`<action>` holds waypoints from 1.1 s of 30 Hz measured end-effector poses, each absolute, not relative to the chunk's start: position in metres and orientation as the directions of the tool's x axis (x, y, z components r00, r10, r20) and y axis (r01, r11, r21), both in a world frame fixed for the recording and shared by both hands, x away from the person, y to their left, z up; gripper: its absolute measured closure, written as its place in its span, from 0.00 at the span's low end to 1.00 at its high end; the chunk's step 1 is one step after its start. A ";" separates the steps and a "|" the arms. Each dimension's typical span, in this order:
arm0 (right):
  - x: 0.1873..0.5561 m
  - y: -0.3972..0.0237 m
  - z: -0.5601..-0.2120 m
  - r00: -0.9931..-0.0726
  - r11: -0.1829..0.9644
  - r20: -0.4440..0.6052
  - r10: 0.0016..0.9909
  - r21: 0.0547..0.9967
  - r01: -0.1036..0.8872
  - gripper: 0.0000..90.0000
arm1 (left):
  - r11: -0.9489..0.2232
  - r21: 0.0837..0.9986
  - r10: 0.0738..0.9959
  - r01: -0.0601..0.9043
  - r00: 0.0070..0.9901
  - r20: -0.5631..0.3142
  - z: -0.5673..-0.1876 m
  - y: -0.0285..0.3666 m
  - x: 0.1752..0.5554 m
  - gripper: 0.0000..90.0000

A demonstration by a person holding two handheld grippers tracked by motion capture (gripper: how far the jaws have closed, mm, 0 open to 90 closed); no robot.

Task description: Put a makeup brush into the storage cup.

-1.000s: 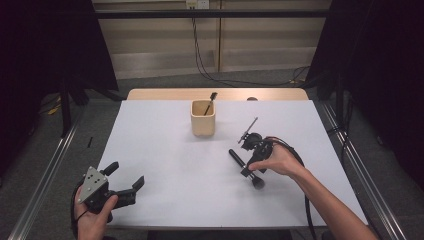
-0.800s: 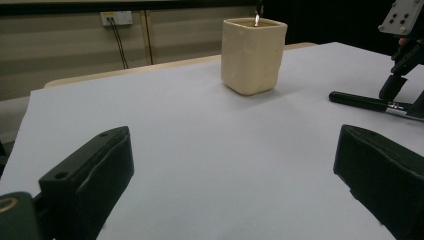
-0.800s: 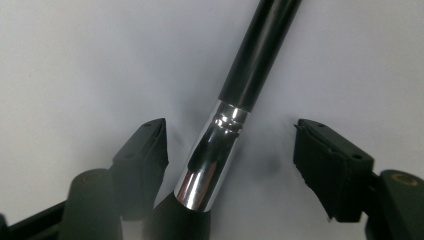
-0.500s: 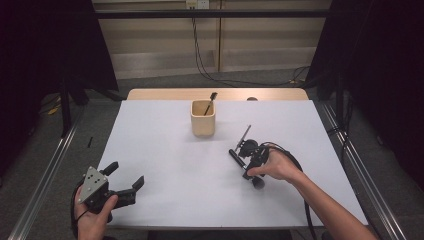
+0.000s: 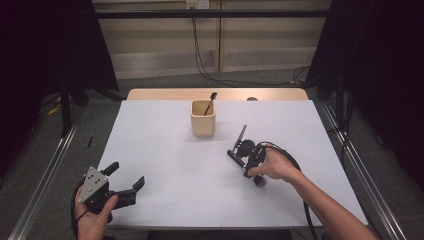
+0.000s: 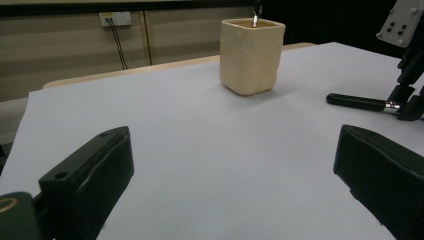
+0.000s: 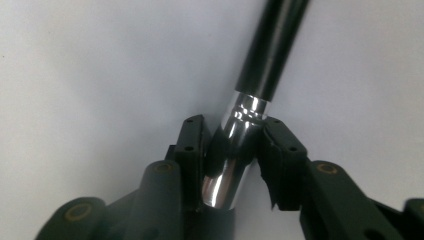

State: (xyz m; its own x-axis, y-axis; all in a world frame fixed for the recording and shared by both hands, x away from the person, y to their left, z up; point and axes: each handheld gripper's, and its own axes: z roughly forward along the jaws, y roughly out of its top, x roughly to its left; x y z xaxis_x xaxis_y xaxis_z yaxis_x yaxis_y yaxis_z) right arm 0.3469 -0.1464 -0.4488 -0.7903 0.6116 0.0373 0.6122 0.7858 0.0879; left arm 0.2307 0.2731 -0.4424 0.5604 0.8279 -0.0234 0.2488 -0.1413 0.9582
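Both claws are black; the left claw carries a grey three-cornered plate with small dark holes. The right claw shows brass-ringed pivots, tiny screws and a trailing black cable.

From above my side, the high view looks forward and down over the whole surface. My left gripper view skims it low, sharing the cup; my right gripper view hovers close.

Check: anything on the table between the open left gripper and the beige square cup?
Nothing. The left gripper view shows bare white tabletop from the left gripper to the beige square cup; the black-handled brush with the silver ferrule lies off to the side.
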 end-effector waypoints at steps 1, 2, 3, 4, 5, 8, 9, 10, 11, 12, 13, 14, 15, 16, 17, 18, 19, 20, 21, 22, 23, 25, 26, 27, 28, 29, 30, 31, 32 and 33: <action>0.347 -0.147 -0.449 -0.788 0.783 0.037 0.615 0.088 0.615 0.77 | -0.142 0.958 0.829 0.249 0.559 -0.022 -0.443 0.273 0.231 0.03; 0.348 -0.148 -0.449 -0.784 0.779 0.039 0.620 0.091 0.620 0.78 | -0.140 0.958 0.829 0.252 0.559 -0.026 -0.443 0.273 0.231 0.03; 0.349 -0.148 -0.449 -0.781 0.776 0.047 0.622 0.090 0.624 0.79 | -0.141 0.957 0.829 0.253 0.559 -0.025 -0.443 0.274 0.231 0.03; 0.350 -0.149 -0.449 -0.781 0.776 0.048 0.622 0.089 0.624 0.79 | -0.135 0.957 0.828 0.255 0.559 -0.033 -0.443 0.274 0.231 0.03; 0.350 -0.150 -0.449 -0.783 0.778 0.052 0.620 0.085 0.622 0.80 | -0.129 0.958 0.827 0.257 0.560 -0.039 -0.443 0.275 0.232 0.03; 0.350 -0.150 -0.449 -0.785 0.780 0.048 0.617 0.094 0.619 0.80 | -0.128 0.957 0.827 0.260 0.561 -0.042 -0.443 0.276 0.232 0.03; 0.349 -0.150 -0.448 -0.783 0.777 0.047 0.621 0.093 0.622 0.80 | -0.123 0.957 0.827 0.261 0.560 -0.047 -0.443 0.275 0.232 0.03; 0.349 -0.150 -0.448 -0.781 0.775 0.049 0.622 0.099 0.624 0.80 | -0.124 0.957 0.826 0.261 0.561 -0.046 -0.443 0.275 0.232 0.03; 0.349 -0.151 -0.448 -0.778 0.771 0.054 0.626 0.104 0.628 0.80 | -0.125 0.957 0.827 0.260 0.561 -0.044 -0.443 0.275 0.232 0.03; 0.348 -0.152 -0.448 -0.780 0.773 0.054 0.623 0.109 0.625 0.80 | -0.128 0.957 0.825 0.261 0.563 -0.044 -0.443 0.275 0.232 0.03; 0.348 -0.153 -0.448 -0.778 0.769 0.059 0.626 0.119 0.628 0.80 | -0.132 0.956 0.823 0.261 0.566 -0.041 -0.443 0.275 0.232 0.03; 0.348 -0.155 -0.448 -0.780 0.771 0.058 0.623 0.119 0.625 0.80 | -0.134 0.956 0.823 0.261 0.567 -0.039 -0.443 0.275 0.232 0.03; 0.348 -0.156 -0.448 -0.771 0.760 0.072 0.633 0.131 0.637 0.80 | -0.134 0.956 0.822 0.260 0.568 -0.039 -0.443 0.275 0.232 0.03; 0.348 -0.157 -0.448 -0.775 0.765 0.070 0.628 0.132 0.631 0.80 | -0.133 0.956 0.822 0.260 0.568 -0.040 -0.443 0.275 0.232 0.03; 0.348 -0.158 -0.448 -0.771 0.759 0.075 0.633 0.138 0.637 0.80 | -0.134 0.956 0.823 0.259 0.567 -0.038 -0.442 0.275 0.232 0.03; 0.347 -0.159 -0.448 -0.769 0.756 0.082 0.634 0.148 0.638 0.80 | -0.138 0.956 0.822 0.258 0.568 -0.035 -0.442 0.275 0.231 0.03; 0.347 -0.160 -0.448 -0.773 0.759 0.081 0.629 0.150 0.633 0.80 | -0.136 0.957 0.821 0.258 0.569 -0.037 -0.442 0.275 0.231 0.03; 0.347 -0.161 -0.448 -0.766 0.750 0.089 0.637 0.161 0.642 0.80 | -0.135 0.956 0.820 0.260 0.570 -0.039 -0.442 0.275 0.231 0.03; 0.347 -0.162 -0.448 -0.767 0.750 0.091 0.635 0.167 0.640 0.80 | -0.133 0.956 0.819 0.263 0.572 -0.044 -0.442 0.275 0.231 0.03; 0.346 -0.164 -0.448 -0.759 0.739 0.101 0.643 0.179 0.650 0.80 | -0.130 0.955 0.819 0.267 0.572 -0.048 -0.442 0.275 0.230 0.03; 0.346 -0.165 -0.448 -0.756 0.734 0.101 0.647 0.183 0.654 0.80 | -0.122 0.955 0.820 0.269 0.570 -0.055 -0.441 0.274 0.229 0.03; 0.346 -0.170 -0.446 -0.752 0.726 0.116 0.648 0.203 0.657 0.80 | -0.123 0.958 0.810 0.261 0.584 -0.055 -0.440 0.272 0.226 0.03; 0.346 -0.172 -0.444 -0.744 0.714 0.120 0.657 0.218 0.665 0.80 | -0.121 0.959 0.810 0.255 0.584 -0.054 -0.439 0.271 0.225 0.03; 0.345 -0.174 -0.442 -0.743 0.710 0.125 0.657 0.230 0.666 0.80 | -0.121 0.960 0.807 0.254 0.588 -0.054 -0.439 0.270 0.225 0.03; 0.345 -0.176 -0.440 -0.736 0.695 0.133 0.664 0.251 0.673 0.80 | -0.126 0.959 0.806 0.253 0.590 -0.050 -0.439 0.270 0.225 0.03; 0.344 -0.178 -0.438 -0.734 0.691 0.133 0.666 0.262 0.674 0.80 | -0.122 0.960 0.805 0.253 0.591 -0.053 -0.439 0.269 0.225 0.03; 0.343 -0.179 -0.436 -0.730 0.683 0.143 0.668 0.272 0.678 0.80 | -0.131 0.958 0.804 0.254 0.593 -0.047 -0.439 0.269 0.225 0.03; 0.342 -0.182 -0.435 -0.733 0.678 0.144 0.664 0.297 0.673 0.80 | -0.136 0.958 0.803 0.252 0.595 -0.042 -0.439 0.269 0.225 0.03; 0.342 -0.185 -0.434 -0.739 0.674 0.151 0.656 0.324 0.664 0.80 | -0.133 0.958 0.803 0.252 0.595 -0.045 -0.439 0.268 0.225 0.03; 0.341 -0.187 -0.433 -0.735 0.661 0.160 0.659 0.342 0.668 0.80 | -0.133 0.958 0.804 0.253 0.594 -0.045 -0.439 0.269 0.225 0.03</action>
